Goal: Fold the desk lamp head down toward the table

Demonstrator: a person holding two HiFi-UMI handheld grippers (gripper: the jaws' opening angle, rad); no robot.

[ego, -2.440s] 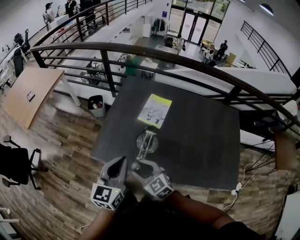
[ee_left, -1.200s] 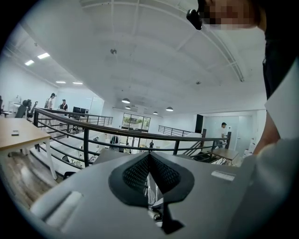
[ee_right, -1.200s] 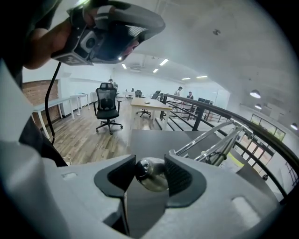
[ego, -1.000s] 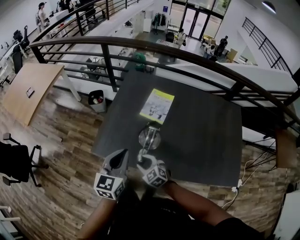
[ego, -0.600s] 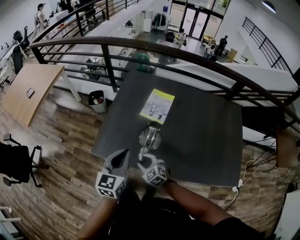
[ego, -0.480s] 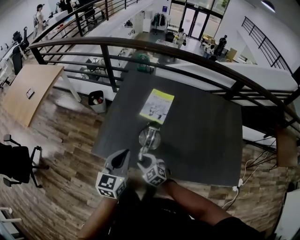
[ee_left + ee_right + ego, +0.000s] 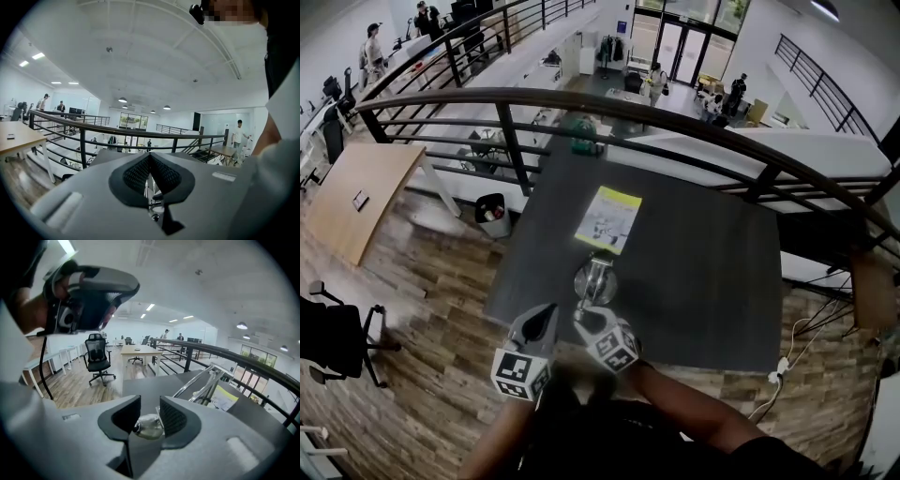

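The chrome desk lamp stands on its round base in the middle of the dark table, and its thin arms lean back toward me. My right gripper is at the top of those arms. In the right gripper view its jaws are closing on the small silver lamp head, which fills the gap between the pads, and the arms run off to the upper right. My left gripper hovers just left of the lamp, shut and empty.
A white and yellow booklet lies on the table beyond the lamp base. A dark curved railing runs along the table's far side. An office chair stands on the wood floor at left, and a cable trails off the table's right corner.
My right gripper has lifted a little at the lamp top and its marker cube has rolled slightly. The left gripper has stayed where it was.
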